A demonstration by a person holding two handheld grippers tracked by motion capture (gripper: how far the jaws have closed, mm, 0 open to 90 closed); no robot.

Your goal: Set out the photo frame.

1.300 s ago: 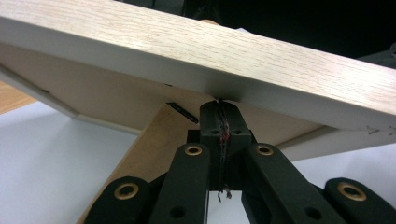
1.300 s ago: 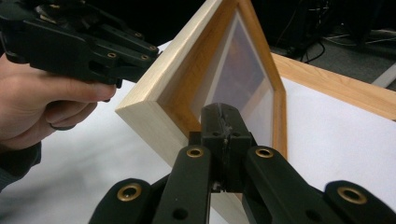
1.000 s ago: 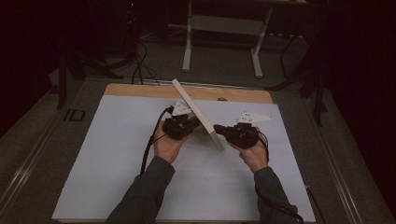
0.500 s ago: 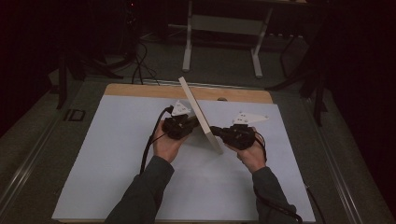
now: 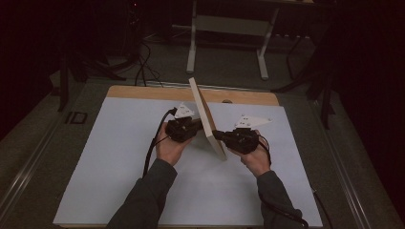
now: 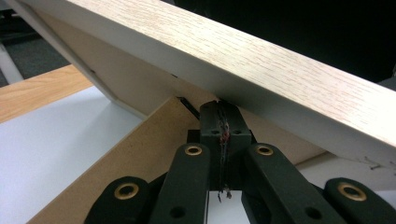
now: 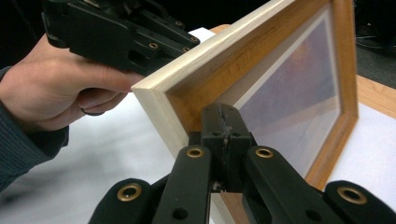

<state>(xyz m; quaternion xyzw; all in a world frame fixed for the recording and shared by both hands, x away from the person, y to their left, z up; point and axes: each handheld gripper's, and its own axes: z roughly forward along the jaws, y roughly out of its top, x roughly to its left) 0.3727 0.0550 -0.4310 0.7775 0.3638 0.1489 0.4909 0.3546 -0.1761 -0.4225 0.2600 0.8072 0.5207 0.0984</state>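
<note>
We see a wooden picture frame [image 5: 206, 117] standing tilted on edge on the white sheet [image 5: 110, 157] covering the desk [image 5: 143, 91], between the two hands. Left claw [image 5: 195, 128] is pressed together, tip against the frame's brown back board [image 6: 140, 149] under the pale rim. Right claw [image 5: 218, 136], also pressed together, touches the glazed front near the lower corner; neither pinches anything.

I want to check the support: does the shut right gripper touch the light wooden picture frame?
Touching. In the right gripper view, the shut right gripper presses its tips against the inner front edge of the light wooden picture frame, no gap showing.
</note>
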